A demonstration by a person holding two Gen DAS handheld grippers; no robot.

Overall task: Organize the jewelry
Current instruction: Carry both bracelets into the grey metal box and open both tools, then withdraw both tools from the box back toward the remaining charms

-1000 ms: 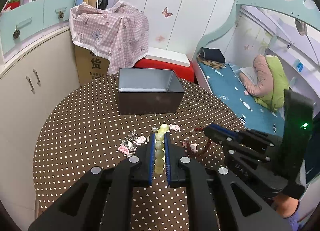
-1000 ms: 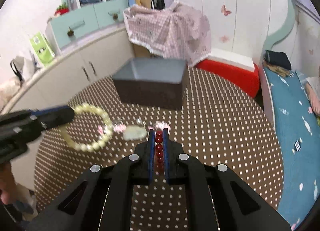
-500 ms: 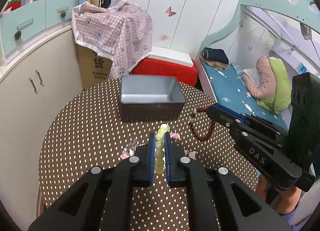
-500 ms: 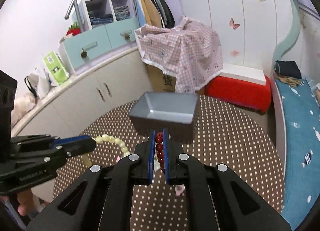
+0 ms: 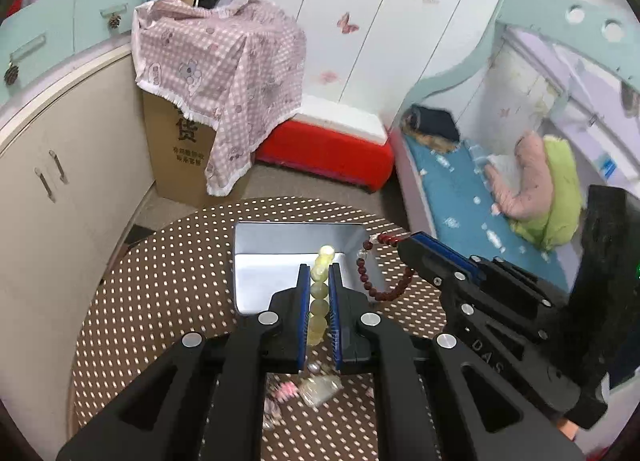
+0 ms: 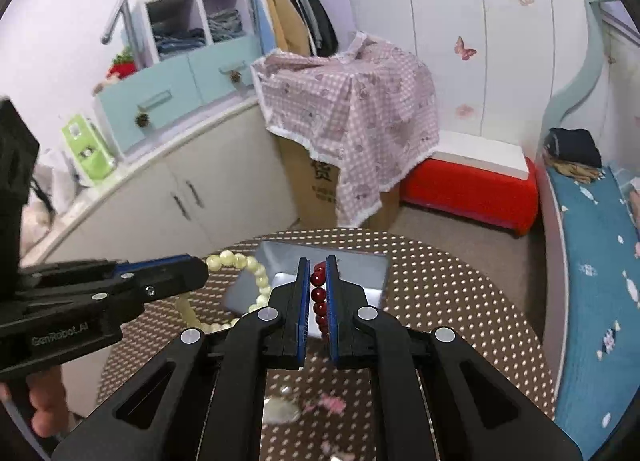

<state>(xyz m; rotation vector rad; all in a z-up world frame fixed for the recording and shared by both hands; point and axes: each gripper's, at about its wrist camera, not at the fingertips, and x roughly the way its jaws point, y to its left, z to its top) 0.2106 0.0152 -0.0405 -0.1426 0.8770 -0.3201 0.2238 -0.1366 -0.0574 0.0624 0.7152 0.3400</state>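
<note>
**Both bracelets up, tin below**

Round table (image 5: 160, 281) w/ brown polka-dot cloth filled the lower part of both views; the grey metal tin (image 5: 256, 261) sat open on it, nothing seen inside.

The left gripper (image 5: 319, 281) was clamped nearly shut on the pale green bead bracelet (image 5: 318, 297), beads stacked between the blue pads, loop hanging over the tin's near edge in the right wrist view (image 6: 256, 281).

The right gripper (image 6: 319, 293) was pinched tight on the dark red bead bracelet (image 6: 319, 301); its loop dangled at the tin's right rim (image 5: 372, 273).

Leftover small pieces (image 5: 304, 389) lay blurred on the cloth below, too soft to name.

Handling, as a judgement: both strands looked light, limp and strung, round glossy beads prob. slippery. Best hold across two or three beads, as here, not the cord. Swing likely on release, so a low drop over the tin seemed safer.
</note>
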